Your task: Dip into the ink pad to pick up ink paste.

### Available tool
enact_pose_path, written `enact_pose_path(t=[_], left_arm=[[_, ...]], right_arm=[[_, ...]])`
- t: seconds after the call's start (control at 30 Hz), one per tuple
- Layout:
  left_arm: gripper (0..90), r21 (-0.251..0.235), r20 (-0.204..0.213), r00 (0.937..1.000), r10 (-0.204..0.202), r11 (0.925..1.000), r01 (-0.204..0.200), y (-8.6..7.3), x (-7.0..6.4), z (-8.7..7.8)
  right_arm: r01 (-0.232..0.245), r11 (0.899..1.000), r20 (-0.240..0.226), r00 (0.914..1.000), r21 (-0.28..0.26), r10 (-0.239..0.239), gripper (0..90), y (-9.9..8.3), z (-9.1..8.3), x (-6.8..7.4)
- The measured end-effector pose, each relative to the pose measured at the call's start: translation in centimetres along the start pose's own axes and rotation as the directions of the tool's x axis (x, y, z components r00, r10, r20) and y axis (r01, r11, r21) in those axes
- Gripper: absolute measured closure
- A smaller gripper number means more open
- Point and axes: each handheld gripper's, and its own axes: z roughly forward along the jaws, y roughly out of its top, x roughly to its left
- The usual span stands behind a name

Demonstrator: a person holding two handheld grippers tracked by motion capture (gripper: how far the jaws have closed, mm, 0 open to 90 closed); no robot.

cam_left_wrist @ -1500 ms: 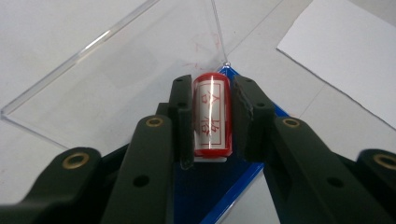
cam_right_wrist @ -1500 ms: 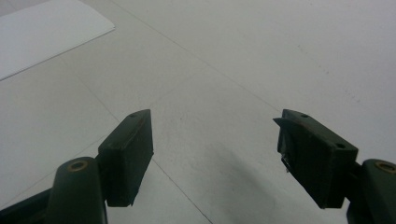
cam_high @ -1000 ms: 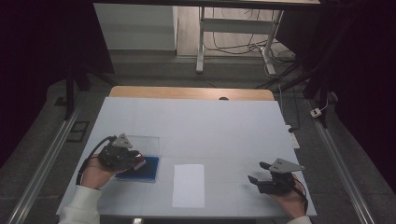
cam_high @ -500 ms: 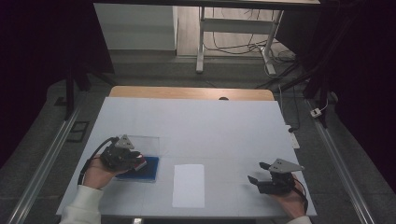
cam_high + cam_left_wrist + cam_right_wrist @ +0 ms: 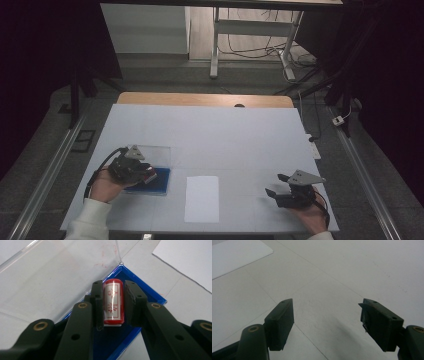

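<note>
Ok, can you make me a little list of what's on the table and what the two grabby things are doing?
left hand-held gripper: jaws around a red stamp, close on both sides
stamp: lying over the blue tray of a case
case lid: clear, open, lying flat
paper sheet: white, between the two hands
right hand-held gripper: open, holding nothing, above the white table

Our jaws: black, brass-coloured rivets on the left gripper [image 5: 113, 302].
Our sleeve [image 5: 90, 220]: white, at 7 o'clock.
</note>
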Motion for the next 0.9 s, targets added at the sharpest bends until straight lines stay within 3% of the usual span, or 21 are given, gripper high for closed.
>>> enact_pose_path(t=[0.6, 0.9], left_arm=[[71.0, 0.052, -0.012, 0.9999, -0.005, 0.9986, 0.005, 0.28, -0.23, 0.64], [71.2, 0.041, -0.001, 1.0000, -0.008, 0.9991, 0.008, -0.01, -0.05, 0.82]], right_arm=[[0.004, 1.000, -0.003, 1.0000, -0.003, -0.004, 26.2, 0.09, 0.09, 0.18], [0.008, 1.000, -0.005, 1.0000, 0.000, -0.008, 26.3, 0.17, 0.17, 0.36]])
